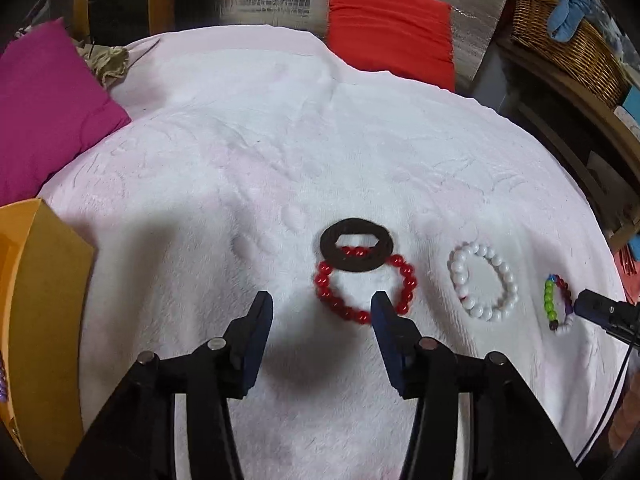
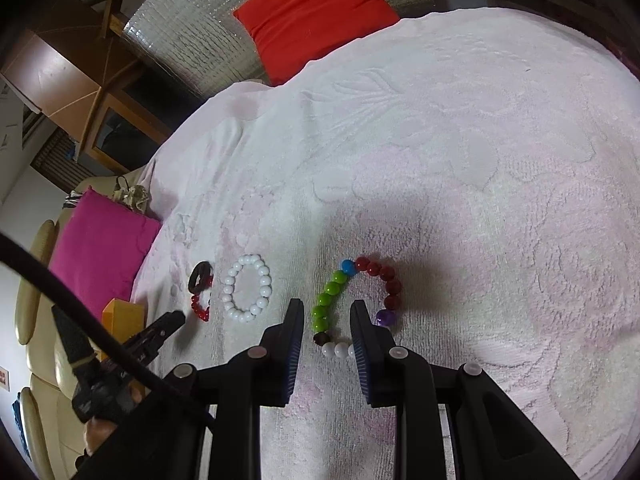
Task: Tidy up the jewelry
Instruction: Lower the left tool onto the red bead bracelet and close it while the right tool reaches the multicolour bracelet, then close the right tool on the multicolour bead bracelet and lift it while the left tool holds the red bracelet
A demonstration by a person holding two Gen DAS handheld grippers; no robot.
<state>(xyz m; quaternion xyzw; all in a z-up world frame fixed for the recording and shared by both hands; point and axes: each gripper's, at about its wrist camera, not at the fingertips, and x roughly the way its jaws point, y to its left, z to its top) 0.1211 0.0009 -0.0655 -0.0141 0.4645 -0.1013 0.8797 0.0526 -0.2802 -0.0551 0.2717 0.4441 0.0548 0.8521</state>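
Observation:
On the white towel [image 1: 280, 152] lie a red bead bracelet [image 1: 408, 280], a dark brown ring [image 1: 332, 248] overlapping its far side, a white bead bracelet [image 1: 460, 276] and a multicolour bead bracelet [image 1: 550, 300]. My left gripper [image 1: 322, 304] is open and empty, just before the red bracelet, its right finger over the near right beads. My right gripper [image 2: 326, 312] is open, its fingers straddling the near left part of the multicolour bracelet [image 2: 332, 288]. The white bracelet [image 2: 264, 276], the red bracelet [image 2: 200, 312] and the brown ring [image 2: 196, 276] lie to its left.
An orange box [image 1: 44, 300] stands at the left edge of the towel. A magenta cushion [image 1: 48, 104] lies at far left, a red cushion [image 1: 392, 28] at the back, a wicker basket [image 1: 568, 40] on a shelf at right.

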